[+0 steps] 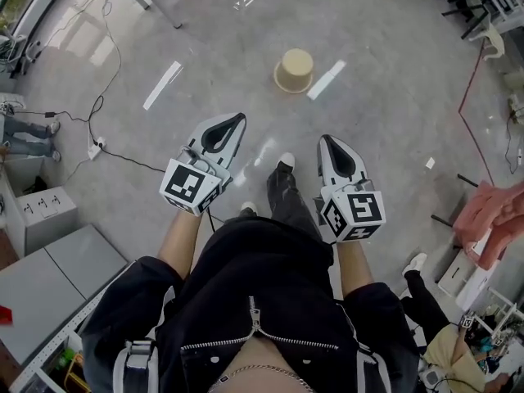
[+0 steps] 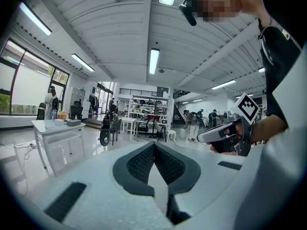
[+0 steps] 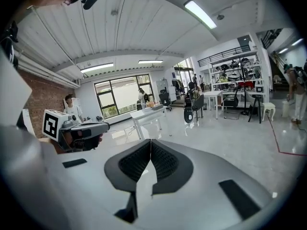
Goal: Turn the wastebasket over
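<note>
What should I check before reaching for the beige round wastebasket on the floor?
1. Target found: ok, the beige round wastebasket stands on the grey floor ahead.
2. Is the left gripper empty: ok, shut on nothing.
3. Is the right gripper empty: ok, shut on nothing.
4. Jaws open for a grasp: not ok, both shut.
5. Target within reach: not ok, well ahead of both grippers.
6. Which end faces up: cannot tell for sure; the top looks closed.

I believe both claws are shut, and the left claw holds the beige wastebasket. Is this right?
Not quite: the left claw is shut on nothing. The head view shows the wastebasket standing on the floor ahead, apart from it.
</note>
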`<state>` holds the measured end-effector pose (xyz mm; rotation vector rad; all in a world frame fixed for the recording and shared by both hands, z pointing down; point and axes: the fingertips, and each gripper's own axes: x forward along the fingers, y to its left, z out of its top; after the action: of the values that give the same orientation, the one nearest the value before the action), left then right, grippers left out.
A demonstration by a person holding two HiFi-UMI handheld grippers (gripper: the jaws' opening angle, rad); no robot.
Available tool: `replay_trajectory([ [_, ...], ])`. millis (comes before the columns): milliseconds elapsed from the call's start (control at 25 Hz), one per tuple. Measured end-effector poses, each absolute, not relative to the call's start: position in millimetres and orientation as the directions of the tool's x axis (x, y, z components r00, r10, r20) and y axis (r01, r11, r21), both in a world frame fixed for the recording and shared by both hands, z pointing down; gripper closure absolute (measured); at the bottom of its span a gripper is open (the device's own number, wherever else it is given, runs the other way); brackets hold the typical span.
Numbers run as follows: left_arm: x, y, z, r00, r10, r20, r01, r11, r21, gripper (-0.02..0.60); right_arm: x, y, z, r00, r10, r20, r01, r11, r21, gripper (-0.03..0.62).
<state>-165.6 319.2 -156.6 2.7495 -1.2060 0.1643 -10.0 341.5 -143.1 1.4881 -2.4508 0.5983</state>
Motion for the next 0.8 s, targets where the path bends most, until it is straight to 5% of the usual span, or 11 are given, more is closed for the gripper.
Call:
replay_trajectory([
  [800,-109.5,165.0,-136.9,0.629,-0.748,0.214,-0.771,-0.635,0.049,0.577,63.9,193.9,-117.3,-0.489,-0.771,0.408,-0.872,0.426,-0.242,0.583],
])
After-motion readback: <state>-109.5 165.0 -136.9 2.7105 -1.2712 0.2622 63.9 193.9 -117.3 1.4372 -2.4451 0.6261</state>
